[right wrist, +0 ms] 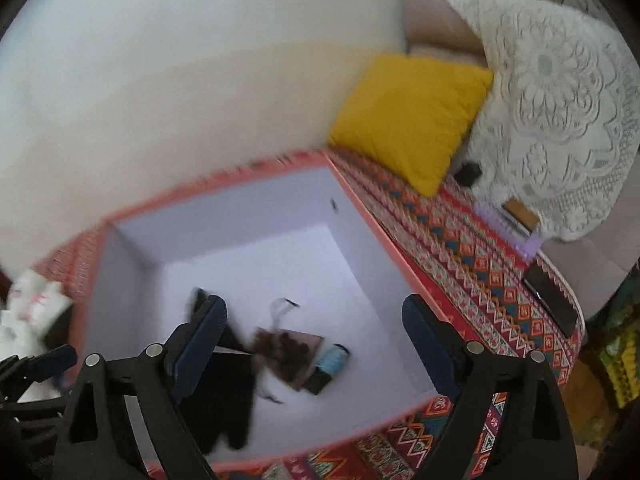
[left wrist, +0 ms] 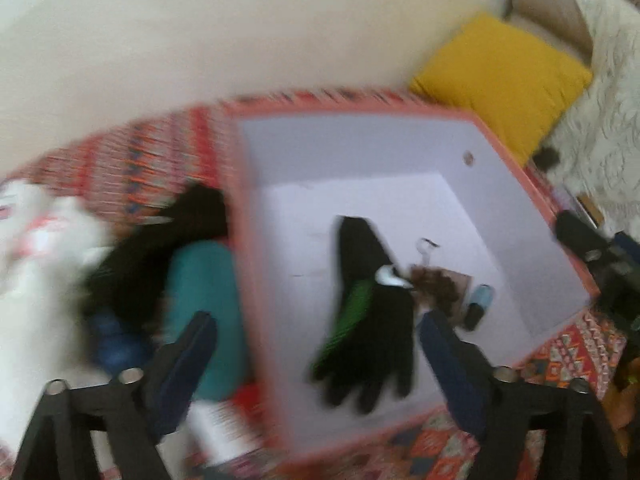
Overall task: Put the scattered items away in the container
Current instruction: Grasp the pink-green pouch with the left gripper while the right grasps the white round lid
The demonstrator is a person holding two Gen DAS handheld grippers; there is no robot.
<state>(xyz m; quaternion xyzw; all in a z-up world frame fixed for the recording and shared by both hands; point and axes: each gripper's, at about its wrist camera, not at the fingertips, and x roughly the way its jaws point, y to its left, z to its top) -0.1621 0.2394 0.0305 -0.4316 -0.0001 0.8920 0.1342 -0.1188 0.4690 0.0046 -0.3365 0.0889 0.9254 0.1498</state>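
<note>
Cardboard box, white inside – limp black glove flat within, both grippers' jaws wide, empty

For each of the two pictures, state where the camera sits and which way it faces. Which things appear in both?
Left wrist: on the left gripper, facing down into the box; its open fingers show.
Right wrist: on the right gripper, facing down into the same box; its open fingers show.
Shared: box, black glove, yellow cushion.
</note>
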